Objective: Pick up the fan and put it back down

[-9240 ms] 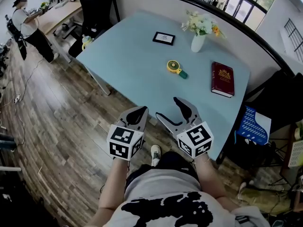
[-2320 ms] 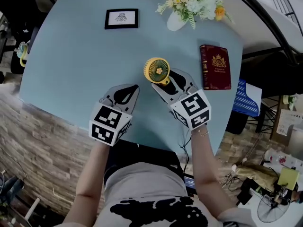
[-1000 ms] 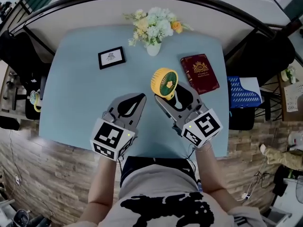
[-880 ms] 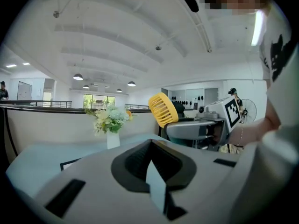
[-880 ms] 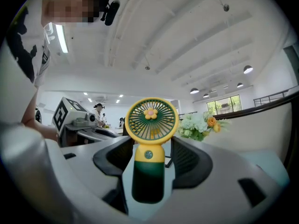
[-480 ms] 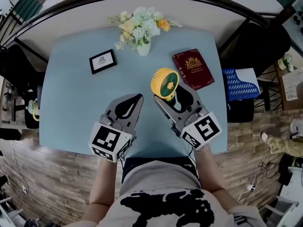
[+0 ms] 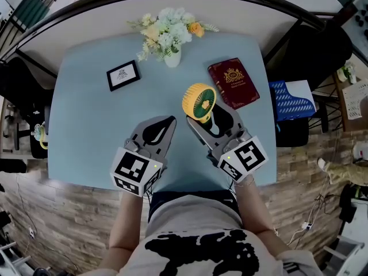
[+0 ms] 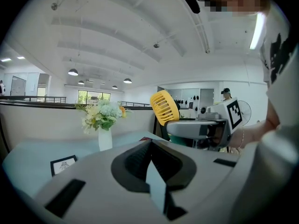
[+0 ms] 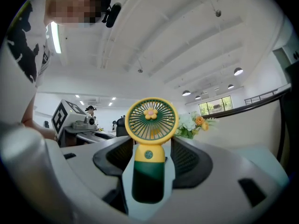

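Plainly the pale blue table (image 7: pixel 86 114) is just the landing place now. Over its near edge the left gripper (image 7: pixel 167 122) hovers, jaws together and empty, likely spare; the right gripper (image 7: pixel 206 115) clamps a green handle (image 9: pixel 148 183). A red book (image 7: pixel 233 83) toward the far right corner, a vase of flowers (image 7: pixel 170 40) at the far edge and a framed picture (image 7: pixel 123 75) far left leave the middle free. Last, the fan (image 7: pixel 199 101) hangs off the table beside the book, gripped low so its yellow head clears the jaws
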### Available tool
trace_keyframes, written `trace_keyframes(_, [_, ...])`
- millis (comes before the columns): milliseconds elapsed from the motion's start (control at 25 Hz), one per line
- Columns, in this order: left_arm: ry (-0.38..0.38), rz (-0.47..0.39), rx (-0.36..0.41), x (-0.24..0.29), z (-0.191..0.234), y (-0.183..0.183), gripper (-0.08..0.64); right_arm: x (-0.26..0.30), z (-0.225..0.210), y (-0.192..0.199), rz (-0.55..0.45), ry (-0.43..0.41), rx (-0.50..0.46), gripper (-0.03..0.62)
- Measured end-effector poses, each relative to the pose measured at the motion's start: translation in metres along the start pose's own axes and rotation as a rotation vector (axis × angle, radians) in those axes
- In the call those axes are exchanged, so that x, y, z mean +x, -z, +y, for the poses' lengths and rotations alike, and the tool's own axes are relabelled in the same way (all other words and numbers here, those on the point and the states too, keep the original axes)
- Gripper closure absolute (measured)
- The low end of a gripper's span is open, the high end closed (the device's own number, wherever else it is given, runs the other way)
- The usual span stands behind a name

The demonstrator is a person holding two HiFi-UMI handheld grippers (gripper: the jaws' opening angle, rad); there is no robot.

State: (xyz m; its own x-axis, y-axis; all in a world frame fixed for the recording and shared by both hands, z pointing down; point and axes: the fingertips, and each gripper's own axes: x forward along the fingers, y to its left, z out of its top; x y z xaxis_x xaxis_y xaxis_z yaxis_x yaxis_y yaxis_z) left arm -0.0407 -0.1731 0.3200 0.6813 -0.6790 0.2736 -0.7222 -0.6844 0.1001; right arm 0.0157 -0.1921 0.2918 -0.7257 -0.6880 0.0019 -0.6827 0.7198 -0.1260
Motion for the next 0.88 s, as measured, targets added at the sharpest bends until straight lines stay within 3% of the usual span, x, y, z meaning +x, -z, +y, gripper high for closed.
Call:
trace_keyframes(160, [0.004,-0.003,-0.040,-0.002,0.001,0.005,0.549,-0.001,0.000,0.003,0.006,0.000,0.012,0.334])
trace_keyframes(640, [-0.014,-0.002,-0.040,-0.009,0.004,0.010,0.549,0.001,0.008,0.005,0.035,-0.007,-0.006,0.334])
trace_keyframes(880, [-0.047,-0.014,-0.080,-0.015,0.016,0.020,0.549,0.013,0.010,0.020,0.128,-0.021,-0.030,0.334])
